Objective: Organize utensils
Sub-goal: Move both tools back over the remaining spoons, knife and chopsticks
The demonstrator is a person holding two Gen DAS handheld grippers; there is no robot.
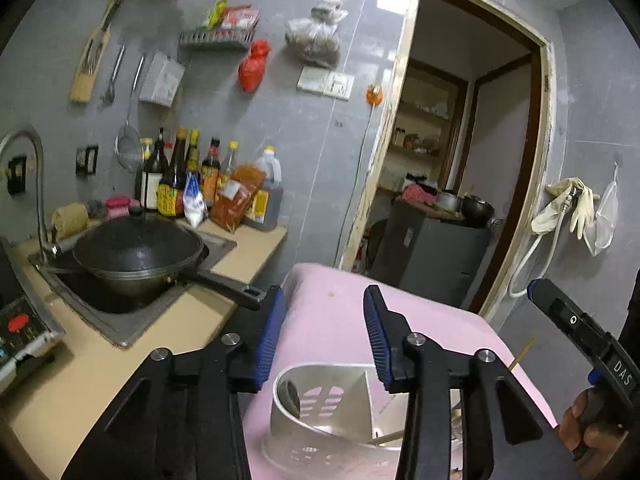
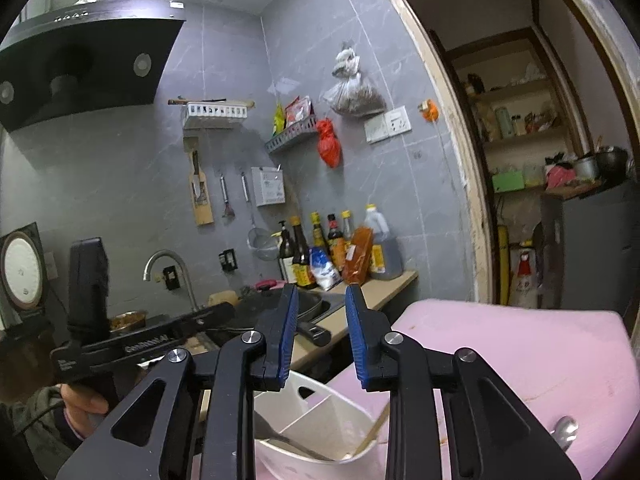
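Note:
A white divided utensil holder stands on a pink table, below and between my left gripper's fingers. It holds a dark spoon and a wooden chopstick. My left gripper is open and empty above it. In the right wrist view the holder holds a metal spoon and a chopstick. My right gripper is open and empty above the holder. A metal spoon lies on the pink table at the right. A chopstick tip shows at the table's right edge.
A black wok sits in the sink on the beige counter, its handle pointing toward the table. Sauce bottles line the wall. A doorway opens at the right. The other gripper is at the right edge.

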